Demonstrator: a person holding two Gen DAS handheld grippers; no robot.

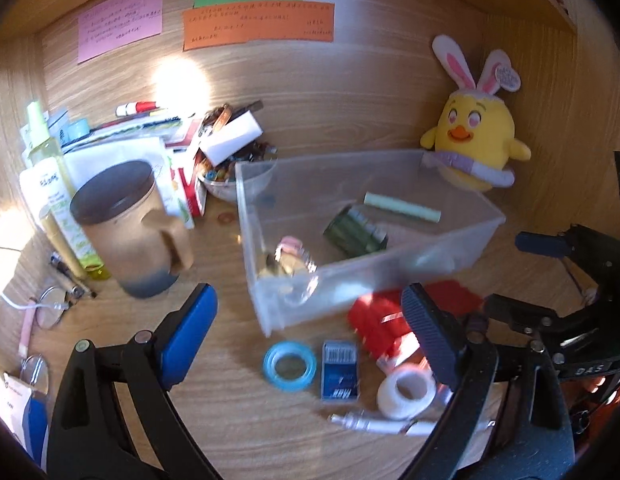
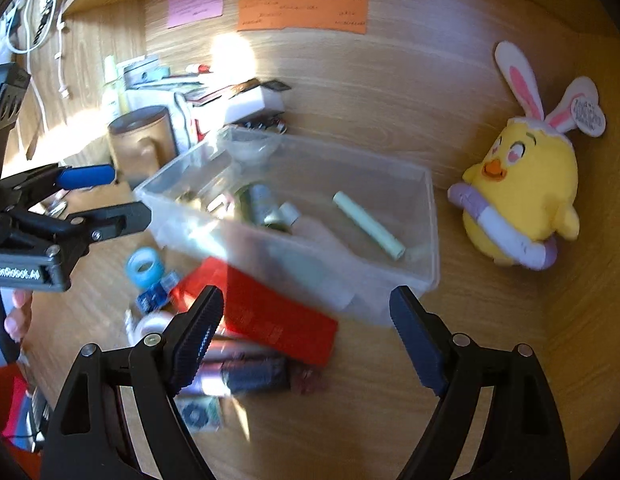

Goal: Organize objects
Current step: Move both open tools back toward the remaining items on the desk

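A clear plastic bin (image 1: 389,272) (image 2: 429,220) stands mid-desk and holds a pale green stick (image 1: 401,208) (image 2: 367,226), a dark green pack (image 1: 355,232) and a small pink-topped item (image 1: 288,258). In front of it lie a red box (image 1: 373,320) (image 2: 270,312), a blue tape roll (image 1: 289,366) (image 2: 145,266), a small blue box (image 1: 339,372) and a white tape roll (image 1: 405,394). My left gripper (image 1: 310,320) hovers open above the tape rolls with nothing between its pads. My right gripper (image 2: 308,304) hangs open over the red box and the bin's near wall.
A brown mug (image 1: 130,228) (image 2: 144,144) stands left of the bin, with bottles, papers and a bowl (image 1: 230,184) crowded behind it. A yellow plush chick (image 1: 475,140) (image 2: 521,192) leans at the back right. Glasses (image 1: 50,308) lie at the left. A dark tube (image 2: 254,376) lies near the front.
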